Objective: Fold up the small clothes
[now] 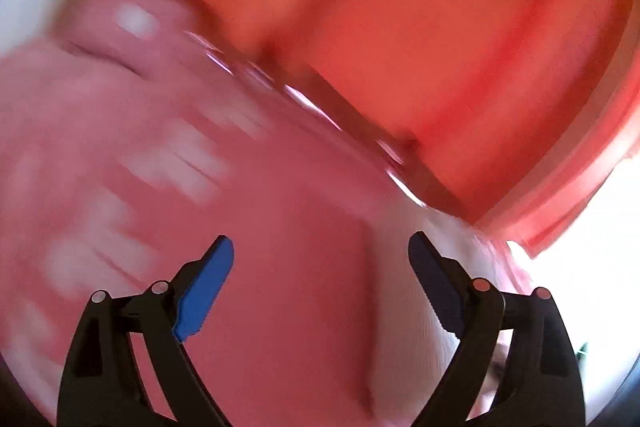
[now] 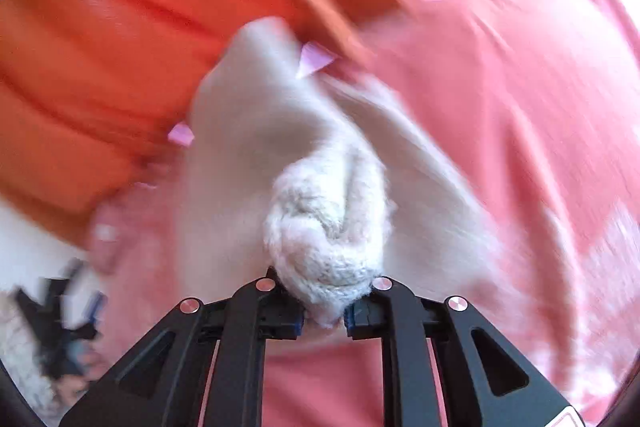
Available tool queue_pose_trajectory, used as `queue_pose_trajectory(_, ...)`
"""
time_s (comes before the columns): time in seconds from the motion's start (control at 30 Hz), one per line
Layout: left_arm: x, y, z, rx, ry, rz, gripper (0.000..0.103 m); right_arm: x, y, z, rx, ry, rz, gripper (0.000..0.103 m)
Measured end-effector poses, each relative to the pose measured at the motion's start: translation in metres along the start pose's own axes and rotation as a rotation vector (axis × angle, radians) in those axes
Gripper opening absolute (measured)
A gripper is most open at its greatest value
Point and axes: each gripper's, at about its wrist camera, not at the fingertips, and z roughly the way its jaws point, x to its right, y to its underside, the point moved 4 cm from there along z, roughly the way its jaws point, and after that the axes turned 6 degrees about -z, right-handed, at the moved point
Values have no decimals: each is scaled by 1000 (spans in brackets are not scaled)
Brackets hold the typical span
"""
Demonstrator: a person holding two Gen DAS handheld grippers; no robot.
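A small white knitted sock [image 2: 280,147] hangs stretched from my right gripper [image 2: 324,311], which is shut on its bunched end. It lies over a pink garment with white print [image 2: 520,107]. In the left wrist view my left gripper [image 1: 320,267] is open and empty, hovering over the same pink garment [image 1: 260,227], with the white sock's edge [image 1: 416,307] by its right finger. Both views are motion-blurred.
An orange-red ribbed surface [image 1: 400,27] fills the far side of both views, also in the right wrist view [image 2: 100,47]. A transparent edge [image 1: 312,103] runs along the pink garment. My left gripper [image 2: 60,327] shows blurred at the lower left of the right wrist view.
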Motion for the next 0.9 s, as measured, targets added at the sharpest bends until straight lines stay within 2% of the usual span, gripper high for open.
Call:
queue_pose_trajectory(0.03, 13, 19, 14, -70, 39, 17, 87, 10, 7, 10, -17, -9, 3, 17)
queue_pose_trajectory(0.07, 20, 30, 22, -108, 55, 27, 87, 12, 10, 9, -11, -36, 10, 17)
queue_pose_trajectory(0.1, 32, 50, 35, -168, 69, 50, 87, 10, 8, 3, -3, -59, 13, 21)
queue_pose_trajectory(0.13, 37, 58, 40, -183, 70, 60, 87, 7, 5, -9, 36, -77, -3, 24)
queue_pose_trajectory(0.17, 43, 68, 45, -187, 67, 81, 87, 6, 2, -19, 79, -66, -23, 27)
queue_pose_trajectory(0.23, 52, 77, 51, -168, 45, 123, 87, 4, -3, -32, 142, -14, -57, 40)
queue_pose_trajectory(0.27, 55, 81, 55, -159, 30, 148, 87, 6, -3, -36, 156, -7, -62, 42)
queue_pose_trajectory(0.33, 58, 86, 60, -171, 20, 169, 87, 11, -9, -29, 148, -20, -36, 49)
queue_pose_trajectory(0.43, 57, 95, 63, -203, 19, 168, 87, 16, -19, -9, 94, -63, 8, 49)
queue_pose_trajectory(0.5, 55, 96, 66, -207, 14, 174, 87, 19, -24, -4, 78, -78, 10, 49)
queue_pose_trajectory(0.53, 55, 97, 66, -204, 10, 181, 87, 13, -24, -2, 81, -80, -5, 32)
queue_pose_trajectory(0.57, 55, 97, 66, -201, 9, 187, 87, 10, -24, -7, 95, -83, -24, 24)
queue_pose_trajectory(0.67, 56, 95, 62, -190, 15, 186, 87, -6, -37, -42, 262, -120, -94, 20)
queue_pose_trajectory(0.73, 57, 95, 61, -192, 28, 184, 87, -6, -45, -49, 307, -95, -132, 19)
queue_pose_trajectory(0.77, 57, 95, 62, -194, 27, 185, 87, 2, -46, -39, 277, -58, -127, 19)
queue_pose_trajectory(0.8, 56, 96, 64, -198, 24, 187, 87, 12, -46, -20, 207, -21, -115, 21)
queue_pose_trajectory(0.83, 56, 97, 66, -205, 21, 189, 87, 26, -38, 15, 60, 14, -93, 22)
queue_pose_trajectory(0.87, 55, 100, 68, -214, 14, 191, 88, 33, -33, 25, 33, 0, -62, 24)
queue_pose_trajectory(0.9, 55, 101, 70, -215, 8, 194, 88, 32, -33, 17, 56, -12, -58, 24)
